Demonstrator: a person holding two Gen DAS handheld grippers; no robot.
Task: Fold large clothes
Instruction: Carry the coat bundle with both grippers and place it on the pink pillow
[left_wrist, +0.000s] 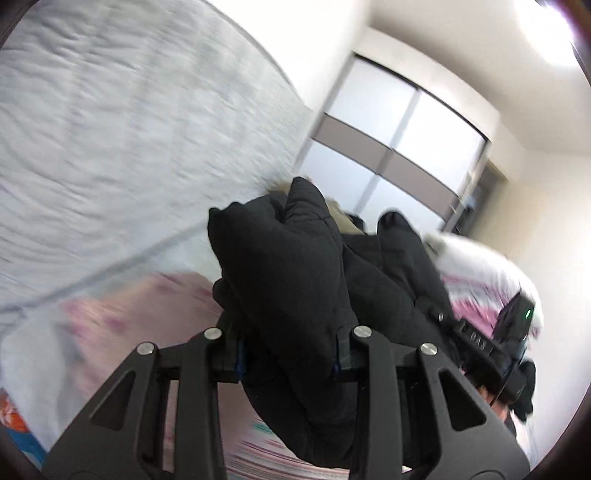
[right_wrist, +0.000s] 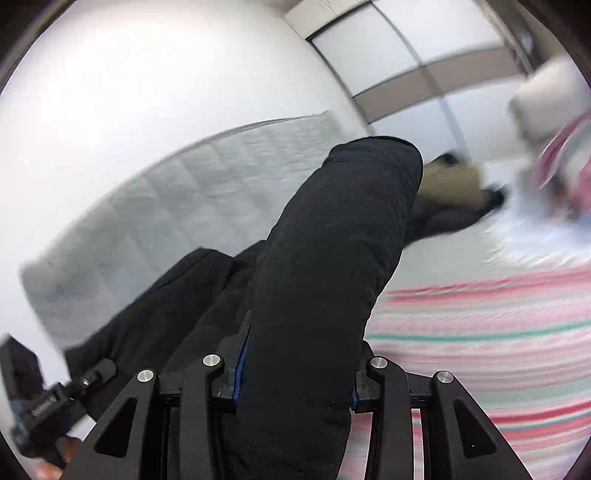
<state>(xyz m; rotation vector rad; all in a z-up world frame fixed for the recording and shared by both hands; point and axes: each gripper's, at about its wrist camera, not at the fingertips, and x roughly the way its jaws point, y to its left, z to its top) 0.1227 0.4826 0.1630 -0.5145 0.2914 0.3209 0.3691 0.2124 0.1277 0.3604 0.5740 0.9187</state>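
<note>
Mid-fold, nowhere near done

Both grippers, left (left_wrist: 288, 363) and right (right_wrist: 295, 391), clamped on black coat (left_wrist: 295, 266), lifted off bed (right_wrist: 498, 332); collar at 1 o'clock, folding all left.

Each wrist camera sat just behind its own fingers, tilted, looking close along them across the striped bedspread (right_wrist: 480, 332) toward the sliding wardrobe doors (left_wrist: 406, 122). Both views shared the black padded coat (left_wrist: 295, 277), mattress (left_wrist: 129, 129) and doors.

No writing here can be read. The right gripper (left_wrist: 480, 341), just beside the black coat (left_wrist: 288, 266), carries small pale markings (blurred past reading), and the left gripper (right_wrist: 44, 406) bears a smeared label.
</note>
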